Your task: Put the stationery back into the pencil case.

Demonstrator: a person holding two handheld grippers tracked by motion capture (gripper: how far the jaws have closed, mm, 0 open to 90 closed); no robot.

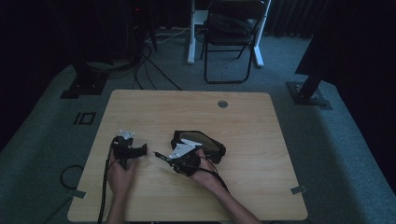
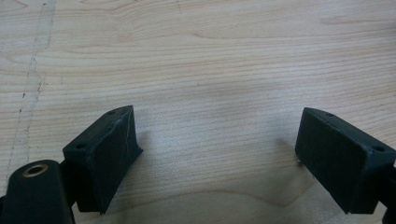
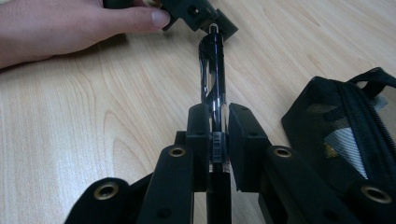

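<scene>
My right gripper (image 3: 215, 135) is shut on a black pen (image 3: 213, 70) that points away from it toward the other hand. In the high view the pen (image 1: 161, 156) sticks out leftward from the right gripper (image 1: 172, 160). A black mesh pencil case (image 1: 201, 141) lies open just behind the right gripper, and it also lies to the right in the right gripper view (image 3: 348, 126). My left gripper (image 1: 140, 150) rests on the table at the left, and its jaws stand wide open over bare wood with nothing between them (image 2: 215, 154).
The wooden table (image 1: 243, 186) has a round grey cable hole (image 1: 222, 103) near its far edge. A folding chair (image 1: 231, 32) and stand bases sit on the carpet beyond. Cables trail off the table's left front.
</scene>
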